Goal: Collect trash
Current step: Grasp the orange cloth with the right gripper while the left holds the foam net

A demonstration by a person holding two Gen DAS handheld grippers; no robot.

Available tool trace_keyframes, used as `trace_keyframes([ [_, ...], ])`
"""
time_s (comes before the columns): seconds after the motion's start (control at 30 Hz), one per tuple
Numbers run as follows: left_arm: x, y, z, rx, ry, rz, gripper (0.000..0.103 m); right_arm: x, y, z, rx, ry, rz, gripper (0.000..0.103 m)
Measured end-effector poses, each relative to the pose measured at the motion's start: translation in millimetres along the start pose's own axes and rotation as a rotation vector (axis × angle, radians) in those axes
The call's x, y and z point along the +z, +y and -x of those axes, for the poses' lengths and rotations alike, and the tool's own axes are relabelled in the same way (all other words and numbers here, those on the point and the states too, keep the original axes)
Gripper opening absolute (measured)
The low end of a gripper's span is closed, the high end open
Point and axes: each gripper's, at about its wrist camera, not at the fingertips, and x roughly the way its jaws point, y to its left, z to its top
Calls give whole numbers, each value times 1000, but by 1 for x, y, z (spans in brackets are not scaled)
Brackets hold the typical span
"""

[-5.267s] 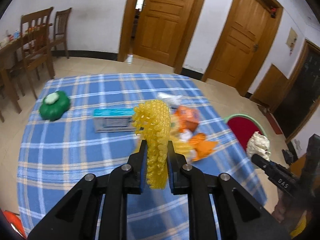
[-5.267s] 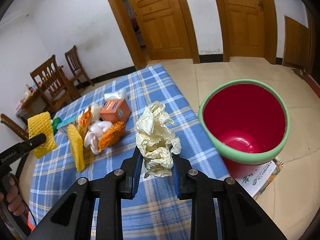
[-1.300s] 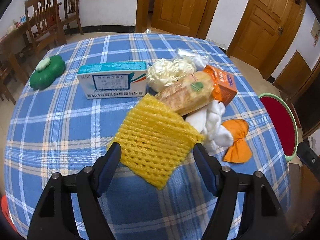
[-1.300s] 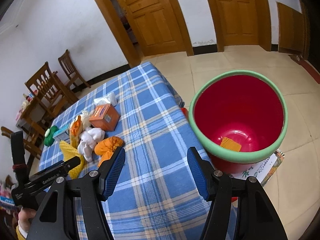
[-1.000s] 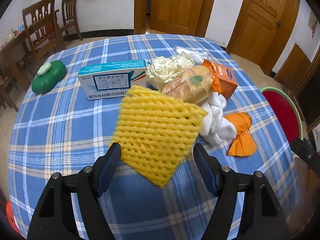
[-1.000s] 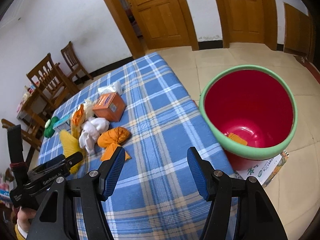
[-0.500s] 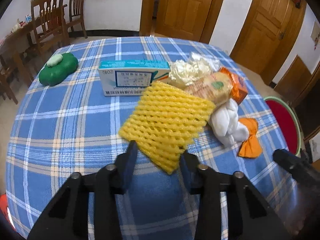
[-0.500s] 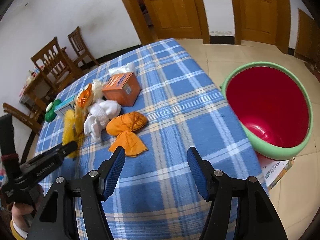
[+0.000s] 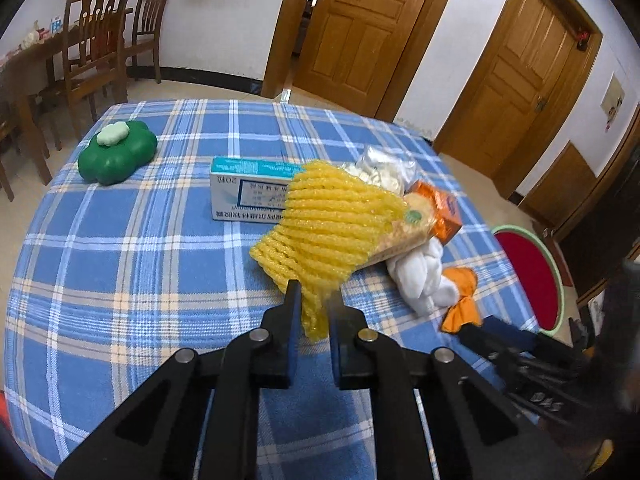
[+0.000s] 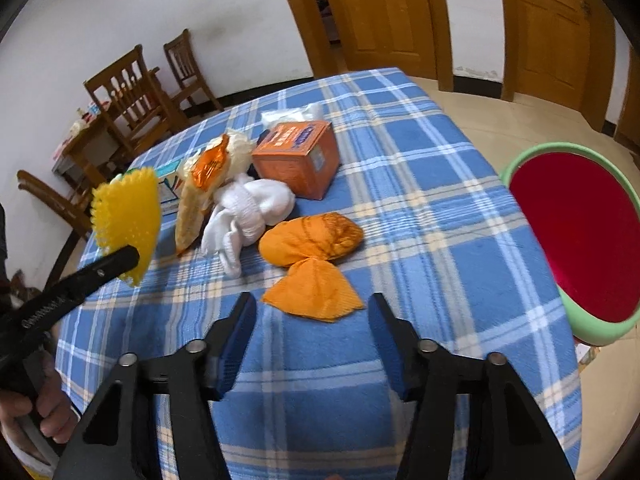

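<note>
The left gripper (image 9: 314, 304) pinches the yellow foam net (image 9: 324, 228), lifted off the table (image 9: 120, 260). The right gripper (image 10: 310, 316), empty, is closing toward the orange net (image 10: 312, 256) mid-table. The bin (image 10: 624, 320) waits beyond the table's right edge; most litter remains.

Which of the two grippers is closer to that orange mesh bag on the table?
Right. The right gripper straddles the orange mesh bag, jaws closing; the left gripper is off to its side, holding yellow foam netting.

I see the yellow foam net (image 9: 326, 232) pinched at its lower corner, lifted off the blue plaid cloth. Orange mesh wrapper (image 10: 312, 256) lies flat, twisted at the middle, beside white sock bundle (image 10: 248, 212). Red bin (image 10: 580, 236) stands past the table edge.
</note>
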Motion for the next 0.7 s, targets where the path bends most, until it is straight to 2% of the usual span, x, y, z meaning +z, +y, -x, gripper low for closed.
trace_keyframes([
  [0.1,1,0,7,-11,-15,2,11,-1,4,-4,-16,-4,23,43],
  [0.27,3,-4,14,-48,-24,10,11,-1,0,-4,-22,-9,13,15],
  [0.37,3,-9,16,-74,-18,10,11,-5,-7,-1,-9,-15,-18,6],
  [0.7,5,-43,21,-133,-11,-46,11,-15,-28,38,10,-111,-81,3],
])
